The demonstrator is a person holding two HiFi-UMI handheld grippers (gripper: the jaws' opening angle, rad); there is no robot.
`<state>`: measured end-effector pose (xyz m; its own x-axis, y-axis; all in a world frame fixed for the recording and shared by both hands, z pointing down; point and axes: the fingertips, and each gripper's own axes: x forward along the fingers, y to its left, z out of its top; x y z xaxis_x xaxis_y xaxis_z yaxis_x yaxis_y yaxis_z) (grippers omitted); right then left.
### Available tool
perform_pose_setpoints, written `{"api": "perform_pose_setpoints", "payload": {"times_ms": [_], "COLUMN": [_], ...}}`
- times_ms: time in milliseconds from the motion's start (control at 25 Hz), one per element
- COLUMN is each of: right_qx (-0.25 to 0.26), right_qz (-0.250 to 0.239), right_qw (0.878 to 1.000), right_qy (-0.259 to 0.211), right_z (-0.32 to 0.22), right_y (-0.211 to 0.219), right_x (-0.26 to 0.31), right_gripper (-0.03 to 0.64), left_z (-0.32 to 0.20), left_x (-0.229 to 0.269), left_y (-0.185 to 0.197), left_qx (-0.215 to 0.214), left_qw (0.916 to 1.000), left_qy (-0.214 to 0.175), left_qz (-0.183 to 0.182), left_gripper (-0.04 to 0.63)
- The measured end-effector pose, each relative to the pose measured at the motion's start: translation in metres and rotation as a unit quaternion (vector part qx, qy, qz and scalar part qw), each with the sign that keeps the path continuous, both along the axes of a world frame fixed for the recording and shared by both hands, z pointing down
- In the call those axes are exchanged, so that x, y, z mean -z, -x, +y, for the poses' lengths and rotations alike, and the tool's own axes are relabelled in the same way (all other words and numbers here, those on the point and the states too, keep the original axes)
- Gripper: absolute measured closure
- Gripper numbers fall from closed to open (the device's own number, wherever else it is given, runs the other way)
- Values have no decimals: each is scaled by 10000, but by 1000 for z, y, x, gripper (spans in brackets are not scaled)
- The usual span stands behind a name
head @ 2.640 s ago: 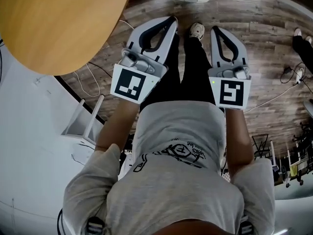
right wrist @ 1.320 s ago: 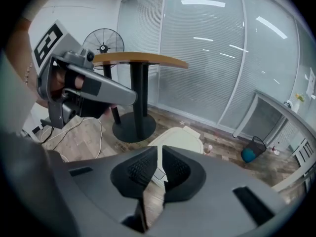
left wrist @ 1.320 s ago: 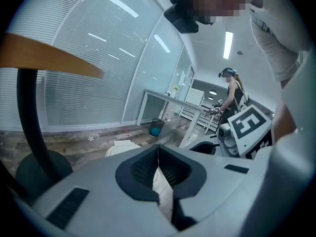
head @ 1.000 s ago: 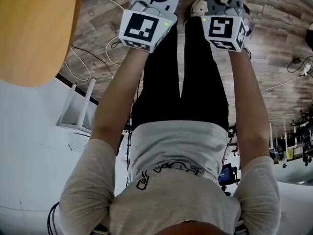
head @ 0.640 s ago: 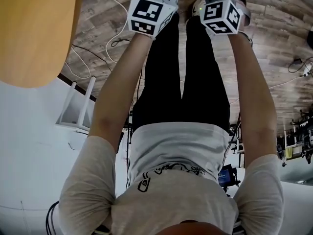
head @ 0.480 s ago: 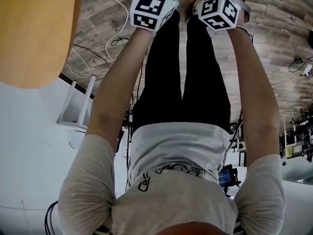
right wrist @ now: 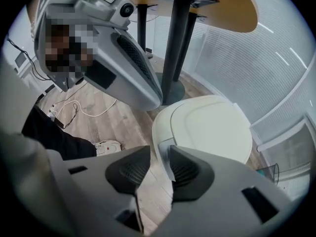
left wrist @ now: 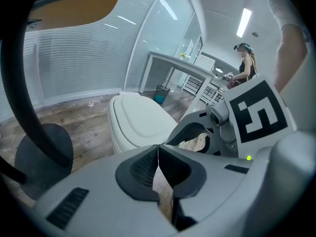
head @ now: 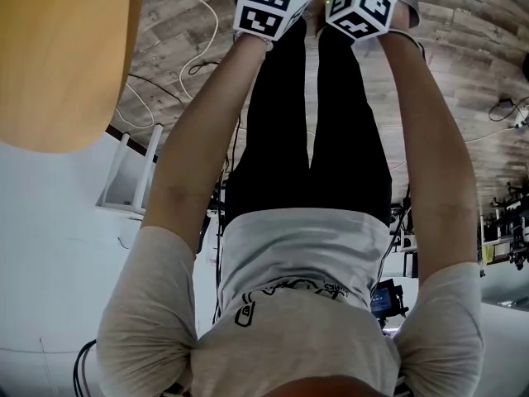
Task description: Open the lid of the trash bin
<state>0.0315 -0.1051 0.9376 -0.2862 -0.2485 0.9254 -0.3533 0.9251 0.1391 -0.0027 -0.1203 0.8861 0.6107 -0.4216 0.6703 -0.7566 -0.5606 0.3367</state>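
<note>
**While the lid (right wrist: 212,127) lay shut**

The right hand-held gripper (right wrist: 154,169) was opening its jaws, the left hand-held gripper (left wrist: 158,169) clenched, both empty. Ahead on the floor (right wrist: 111,117) stood the trash bin (left wrist: 117,135); its lid looked light, stiff and slick, best taken at the front lip.

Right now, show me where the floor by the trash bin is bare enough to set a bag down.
Bare floor lies between the trash bin and the shoe. Crowded: the table base stands close behind the bin, and a cable trails near the shoe.
</note>
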Motion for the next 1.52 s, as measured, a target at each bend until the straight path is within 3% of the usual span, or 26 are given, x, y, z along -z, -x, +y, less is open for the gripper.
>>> {"api": "perform_pose_setpoints", "payload": {"times_ms": [320, 1000, 1120, 1280, 1520], "right_qx": [282, 760, 502, -70, -420], "right_qz": [205, 491, 447, 141, -163], "right_qw": [9991, 9959, 9975, 9998, 9990], "right_qy": [-223, 10, 196, 134, -8], "right_z": [4, 14, 16, 10, 5], "right_y": [1, 2, 3, 0, -11], "right_x": [-5, -12, -6, 17, 55], "right_gripper": [480, 462, 399, 400, 408], "left_z": [-1, 1, -2, -6, -11], "left_x": [-2, 12, 20, 37, 75], "left_y": [-2, 0, 1, 0, -1], "left_qx": [-60, -235, -195, -116, -72], "left_qw": [10000, 9997, 9997, 9998, 9994], "left_qy": [70, -47, -96, -163, -347], "left_qz": [32, -80, -90, -21, 61], "left_gripper": [575, 577, 575, 575, 575]}}
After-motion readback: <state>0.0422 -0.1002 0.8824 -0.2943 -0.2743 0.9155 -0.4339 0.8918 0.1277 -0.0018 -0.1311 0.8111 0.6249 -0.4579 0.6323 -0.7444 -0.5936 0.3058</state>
